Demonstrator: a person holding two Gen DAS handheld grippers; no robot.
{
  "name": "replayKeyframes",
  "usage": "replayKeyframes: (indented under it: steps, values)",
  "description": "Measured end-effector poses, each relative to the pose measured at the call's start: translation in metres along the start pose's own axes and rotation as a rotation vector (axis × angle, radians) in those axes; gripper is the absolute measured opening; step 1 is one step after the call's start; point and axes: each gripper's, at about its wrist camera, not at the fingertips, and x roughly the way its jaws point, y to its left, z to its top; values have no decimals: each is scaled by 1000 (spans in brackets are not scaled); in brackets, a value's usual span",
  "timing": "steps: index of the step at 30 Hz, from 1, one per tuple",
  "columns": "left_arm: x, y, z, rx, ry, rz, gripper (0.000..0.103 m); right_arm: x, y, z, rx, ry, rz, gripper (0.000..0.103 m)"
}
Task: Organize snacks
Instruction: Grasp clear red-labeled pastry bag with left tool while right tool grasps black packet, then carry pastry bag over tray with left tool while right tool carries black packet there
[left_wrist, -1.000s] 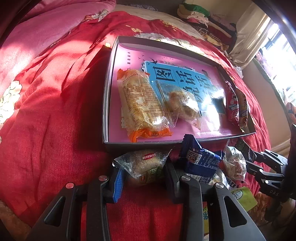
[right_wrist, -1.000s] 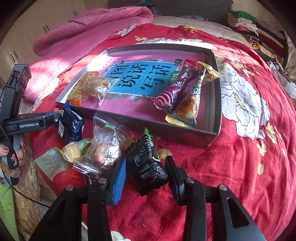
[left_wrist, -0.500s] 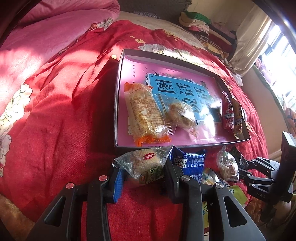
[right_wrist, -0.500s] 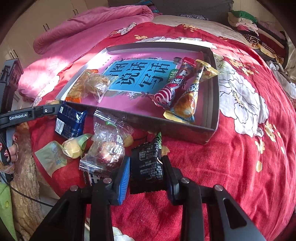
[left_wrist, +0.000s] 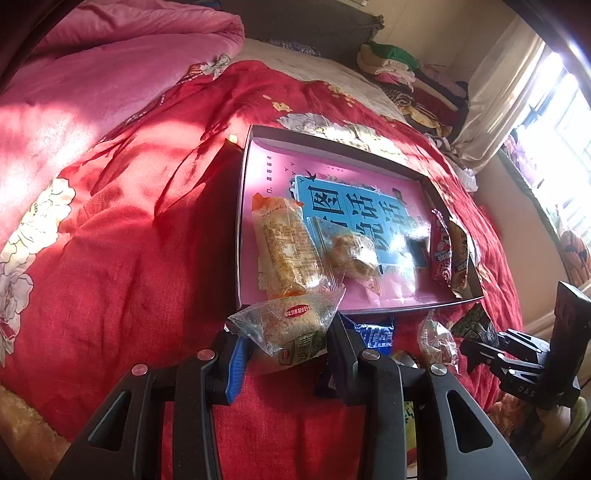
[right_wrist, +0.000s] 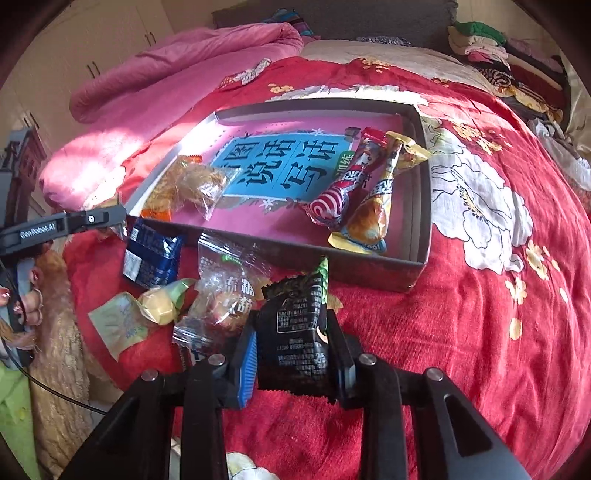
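A shallow grey box (left_wrist: 241, 221) with a pink and blue printed floor lies on the red bedspread. My left gripper (left_wrist: 286, 345) is shut on a clear-wrapped round pastry (left_wrist: 291, 325), held just above the spread before the box's near wall. My right gripper (right_wrist: 291, 343) has its jaws closing on a black snack packet (right_wrist: 295, 325), and both pads press its sides. Inside the box (right_wrist: 424, 206) lie an orange-ended cracker pack (left_wrist: 286, 247), a clear bag of pastry (left_wrist: 352, 254) and two long red and yellow packs (right_wrist: 354, 199).
Loose snacks lie on the spread by the box's near wall: a dark blue packet (right_wrist: 153, 254), a clear candy bag (right_wrist: 227, 291) and a pale yellow-green wrapper (right_wrist: 147, 306). A pink quilt (right_wrist: 177, 62) is bunched at the back left. Folded clothes (right_wrist: 491, 48) are piled at the back right.
The left gripper has risen with the pastry in it. The right jaws have narrowed onto the black packet, which now stands straight between the pads.
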Motion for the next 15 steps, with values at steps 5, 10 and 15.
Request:
replayKeyframes:
  steps: [5, 10, 15]
  values:
    - [-7, -1, 1, 1, -23, -11, 39, -15, -10, 2, 75, -55, 72, 33]
    - [-17, -6, 1, 18, -58, -34, 39, -26, -15, 7, 107, -118, 107, 33]
    - [-23, -12, 3, 44, -87, -33, 39, -39, -12, 10, 93, -186, 115, 33]
